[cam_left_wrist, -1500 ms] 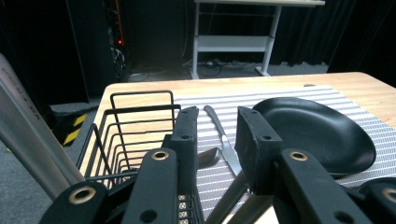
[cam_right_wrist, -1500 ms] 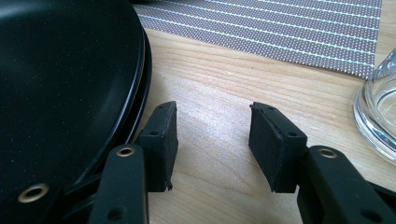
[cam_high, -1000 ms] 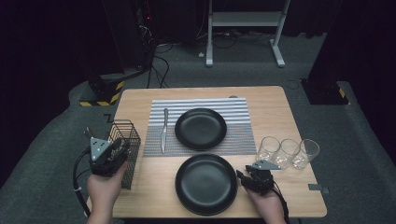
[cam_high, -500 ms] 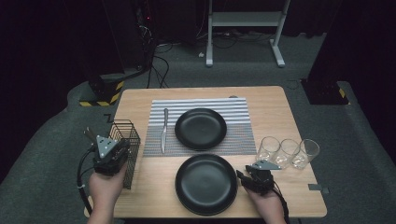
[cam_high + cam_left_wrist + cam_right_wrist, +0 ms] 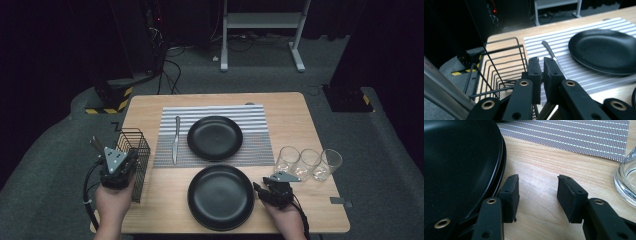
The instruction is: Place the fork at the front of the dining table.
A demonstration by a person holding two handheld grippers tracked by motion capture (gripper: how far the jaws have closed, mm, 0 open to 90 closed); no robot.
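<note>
At the left edge of the desk (image 5: pixel 295 107), the left gripper (image 5: pixel 131 156) hangs over the wire basket (image 5: pixel 134 150); its fingers (image 5: pixel 535 75) are pressed almost together, and a silvery strip that shows between them low in the left gripper view suggests they pinch a piece of cutlery, though what it is cannot be made out. A blurred metal bar (image 5: pixel 441 90) crosses the lower left corner of that view, its nature likewise unclear. The basket stands beside the striped mat (image 5: pixel 215 135), likely so that cutlery can be carried across in one short move. A knife (image 5: pixel 175 139) already lies on the mat, left of the far plate (image 5: pixel 215 138), as in a place setting. The near plate (image 5: pixel 220 197) sits on bare wood in front of the mat. To its right, the right gripper (image 5: pixel 261 191) rests low at the plate rim, fingers (image 5: pixel 510 192) spread and holding nothing, one finger just beside the rim, probably ready to steady or shift the plate. Three glasses (image 5: pixel 309 162) stand in a row at the right; one is cut off at the edge of the right gripper view.
</note>
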